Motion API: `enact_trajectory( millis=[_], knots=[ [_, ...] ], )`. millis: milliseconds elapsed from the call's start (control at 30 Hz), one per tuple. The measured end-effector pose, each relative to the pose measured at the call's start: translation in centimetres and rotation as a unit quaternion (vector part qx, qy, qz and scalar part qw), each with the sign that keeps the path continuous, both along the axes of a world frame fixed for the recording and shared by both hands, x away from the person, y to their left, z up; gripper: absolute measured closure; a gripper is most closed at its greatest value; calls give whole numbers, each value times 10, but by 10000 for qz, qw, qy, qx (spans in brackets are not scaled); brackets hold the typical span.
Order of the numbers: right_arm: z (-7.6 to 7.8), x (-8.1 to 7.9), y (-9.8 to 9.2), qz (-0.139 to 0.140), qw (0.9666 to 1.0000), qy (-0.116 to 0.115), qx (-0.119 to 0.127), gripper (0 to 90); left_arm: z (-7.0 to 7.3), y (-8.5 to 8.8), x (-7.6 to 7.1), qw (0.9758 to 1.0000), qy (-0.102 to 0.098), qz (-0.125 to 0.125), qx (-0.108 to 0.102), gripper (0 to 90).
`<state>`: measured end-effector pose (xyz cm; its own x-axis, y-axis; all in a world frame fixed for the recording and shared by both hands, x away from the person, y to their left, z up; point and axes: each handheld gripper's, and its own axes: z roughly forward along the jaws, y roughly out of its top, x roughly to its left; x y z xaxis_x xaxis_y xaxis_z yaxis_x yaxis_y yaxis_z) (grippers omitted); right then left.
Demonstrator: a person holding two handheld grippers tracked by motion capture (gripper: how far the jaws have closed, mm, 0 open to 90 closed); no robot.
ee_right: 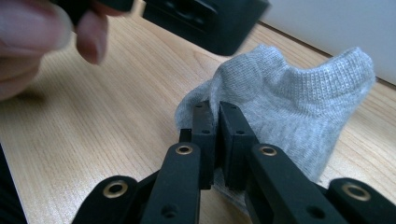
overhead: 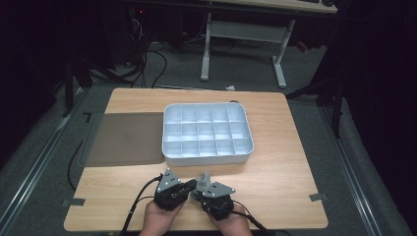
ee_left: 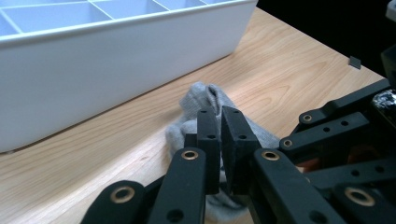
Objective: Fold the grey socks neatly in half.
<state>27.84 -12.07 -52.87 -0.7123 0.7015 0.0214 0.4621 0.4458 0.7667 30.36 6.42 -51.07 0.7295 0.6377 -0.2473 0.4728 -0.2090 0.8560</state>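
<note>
High view: wooden table [overhead: 275, 172], near half bare, far edge well apart. White compartment tray [overhead: 207, 133] at centre; dark mat [overhead: 125, 138] just beside it. Grey sock [ee_right: 289, 102] near tray's front wall, between both grippers. Left gripper [ee_left: 222, 135]: jaws nearly together, pinching sock fabric. Right gripper [ee_right: 215, 128]: jaws narrow, clamped on sock.

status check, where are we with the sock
Left gripper and right gripper both shut on grey sock. Sock on table by white tray. Nothing in the way.
</note>
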Motion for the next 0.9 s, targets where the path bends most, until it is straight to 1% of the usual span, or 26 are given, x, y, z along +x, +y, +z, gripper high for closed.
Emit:
enact_trajectory(
  millis=[67, 167, 200, 233, 300, 433, 500, 533, 567, 600, 633, 700, 733, 767, 800, 900],
  knots=[
    [0, 0, 0, -23, 10000, -7, 0, 862, -2, -4, 2, 10000, 11, -30, 36, 868],
    [0, -1, 0, -40, 10000, -19, -2, 859, -9, -7, 7, 9998, 87, -54, 177, 874],
    [0, -1, 0, -44, 10000, -38, 8, 857, -12, -7, 10, 9995, 116, -19, 278, 881],
    [0, -1, 0, -44, 10000, -38, 8, 857, -12, -7, 10, 9995, 116, -19, 278, 882],
    [-1, -2, 0, -63, 10000, -36, 29, 852, -15, -7, 12, 9992, 146, 1, 362, 886],
    [0, -3, 0, -45, 10000, -21, 64, 809, -17, -8, 14, 9991, 167, -4, 383, 886],
    [5, -4, -2, -27, 9999, 0, 125, 787, -18, -8, 14, 9990, 164, -7, 415, 886],
    [12, -8, -7, -24, 9997, -100, 243, 788, -18, -8, 15, 9990, 172, -4, 423, 886],
    [12, -8, -7, -24, 9997, -100, 243, 788, -18, -8, 15, 9990, 172, -4, 423, 887],
    [23, -11, -13, -86, 9990, -264, 347, 798, -19, -8, 15, 9990, 176, -1, 413, 886],
    [23, -11, -13, -86, 9990, -264, 347, 798, -19, -9, 14, 9990, 167, -5, 418, 886],
    [32, -9, -20, -193, 9982, -417, 378, 808, -19, -10, 14, 9989, 159, -17, 433, 885],
    [33, -5, -25, -294, 9982, -384, 356, 810, -19, -10, 14, 9988, 146, -37, 475, 885],
    [33, -5, -25, -294, 9982, -384, 356, 810, -19, -10, 14, 9988, 146, -37, 475, 885],
    [32, -2, -27, -332, 9984, -327, 328, 810, -19, -11, 14, 9987, 135, -31, 481, 885],
    [22, 4, -28, -356, 9990, -183, 204, 810, -19, -11, 14, 9986, 117, -33, 516, 884]
  ],
)
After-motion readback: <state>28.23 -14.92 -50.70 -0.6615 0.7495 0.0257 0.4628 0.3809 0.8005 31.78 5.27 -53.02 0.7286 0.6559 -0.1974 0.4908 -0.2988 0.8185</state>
